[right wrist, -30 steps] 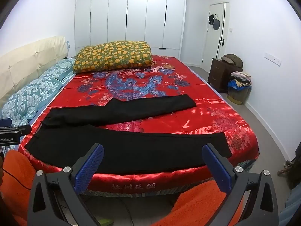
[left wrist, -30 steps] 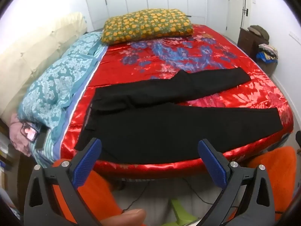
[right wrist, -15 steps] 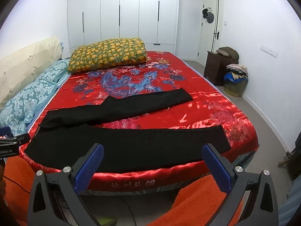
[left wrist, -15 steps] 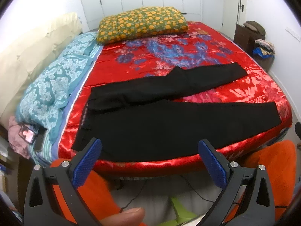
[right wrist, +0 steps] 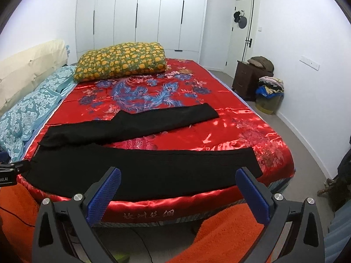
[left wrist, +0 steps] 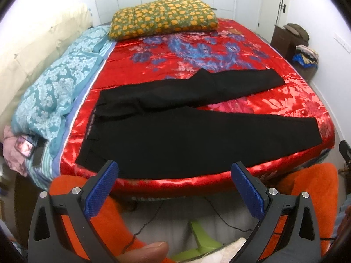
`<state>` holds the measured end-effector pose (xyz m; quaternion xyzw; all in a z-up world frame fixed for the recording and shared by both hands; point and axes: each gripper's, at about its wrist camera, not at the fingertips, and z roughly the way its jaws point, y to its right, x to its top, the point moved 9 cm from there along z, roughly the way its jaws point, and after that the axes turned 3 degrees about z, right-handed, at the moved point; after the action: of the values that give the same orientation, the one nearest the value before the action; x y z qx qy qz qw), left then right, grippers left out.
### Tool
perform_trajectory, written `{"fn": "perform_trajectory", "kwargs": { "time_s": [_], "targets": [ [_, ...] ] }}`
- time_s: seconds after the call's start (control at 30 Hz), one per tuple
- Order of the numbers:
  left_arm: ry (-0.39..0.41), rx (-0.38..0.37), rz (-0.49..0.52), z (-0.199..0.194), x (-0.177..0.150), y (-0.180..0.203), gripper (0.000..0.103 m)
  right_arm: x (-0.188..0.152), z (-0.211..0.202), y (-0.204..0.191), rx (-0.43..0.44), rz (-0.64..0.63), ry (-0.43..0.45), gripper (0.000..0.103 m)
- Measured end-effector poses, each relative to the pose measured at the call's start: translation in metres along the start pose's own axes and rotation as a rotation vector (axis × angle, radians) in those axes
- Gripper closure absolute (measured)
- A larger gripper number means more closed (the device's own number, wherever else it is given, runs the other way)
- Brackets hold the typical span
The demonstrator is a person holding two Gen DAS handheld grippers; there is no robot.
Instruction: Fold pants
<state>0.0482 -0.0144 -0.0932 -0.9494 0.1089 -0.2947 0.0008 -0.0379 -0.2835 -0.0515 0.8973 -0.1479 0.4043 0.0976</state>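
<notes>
Currently unfolded | black pants point(left wrist: 197, 135) spread mid-frame on red satin bedspread point(left wrist: 241, 50) | left gripper point(left wrist: 174, 188), right gripper point(right wrist: 178, 191) both spread wide, nothing held | soft, limp, likely slippery; waistband corner and hem judged best taken.

the near hem of the black pants point(left wrist: 197, 135) ran behind the blue fingertips point(left wrist: 103, 188) of the left gripper point(left wrist: 175, 188). in the right wrist view, the pants' waist end point(right wrist: 37, 166) slipped behind a black device point(right wrist: 11, 173) cut off by the left edge, its label only partly readable. the gold characters point(right wrist: 149, 214) on the bedspread's edge were too blurred to read.
</notes>
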Motion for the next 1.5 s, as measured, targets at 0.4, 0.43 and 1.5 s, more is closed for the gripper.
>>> {"fn": "perform_trajectory", "kwargs": {
  "time_s": [0.4,0.43,1.5],
  "targets": [
    [-0.001,-0.015,-0.006,0.004,0.0,0.001,0.001,0.014,-0.003,0.002,-0.112,-0.084,-0.029,0.0],
    [-0.006,-0.018,-0.012,0.005,0.0,0.0,0.001,0.017,-0.003,0.006,-0.15,-0.094,-0.023,0.0],
    [0.013,0.025,-0.024,0.025,0.014,-0.01,0.001,0.049,-0.014,0.023,-0.009,-0.033,0.133,0.0]
  ]
}}
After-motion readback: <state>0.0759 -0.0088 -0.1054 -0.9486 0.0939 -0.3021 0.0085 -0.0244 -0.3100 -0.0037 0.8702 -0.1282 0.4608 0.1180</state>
